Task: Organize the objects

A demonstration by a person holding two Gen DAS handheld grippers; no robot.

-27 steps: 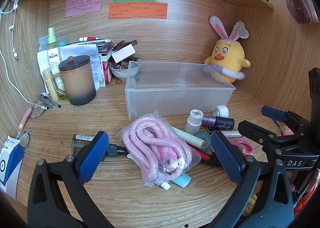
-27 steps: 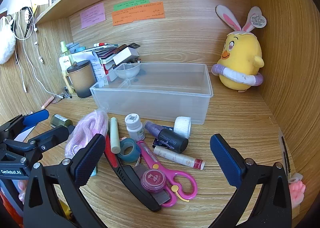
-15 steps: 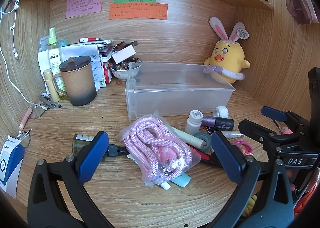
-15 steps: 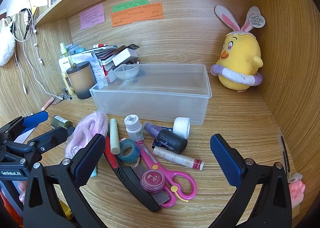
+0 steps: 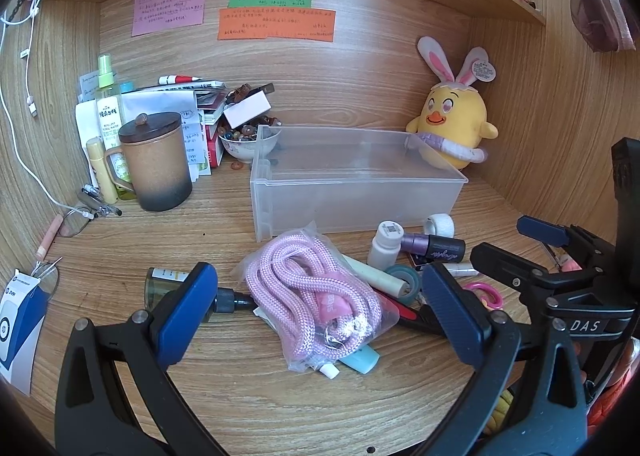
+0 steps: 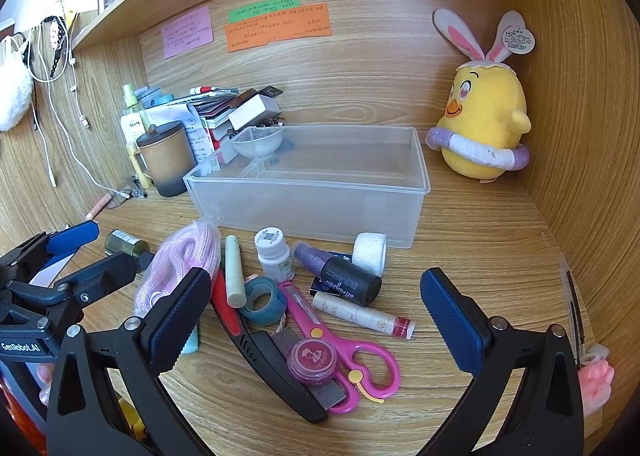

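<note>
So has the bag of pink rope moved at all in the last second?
No. In the left wrist view the bag of pink rope lies just in front of the clear bin's near corner, as before, with the white bottle to its right.

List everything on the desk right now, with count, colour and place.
bin: 1, clear, centre, nothing inside
rope: 1, pink, bagged, in front of the bin's left end
scissors: 1, pink, front of the pile
tape roll: 1, teal, beside the scissors
pill bottle: 1, white, upright before the bin
spray bottle: 1, purple and black, lying down
gauze roll: 1, white, against the bin
mug: 1, brown, lidded, left
plush chick: 1, yellow, right corner
sticky notes: 3, pink, green, orange, back wall
left claw: open, above the rope
right claw: open, above the scissors
</note>
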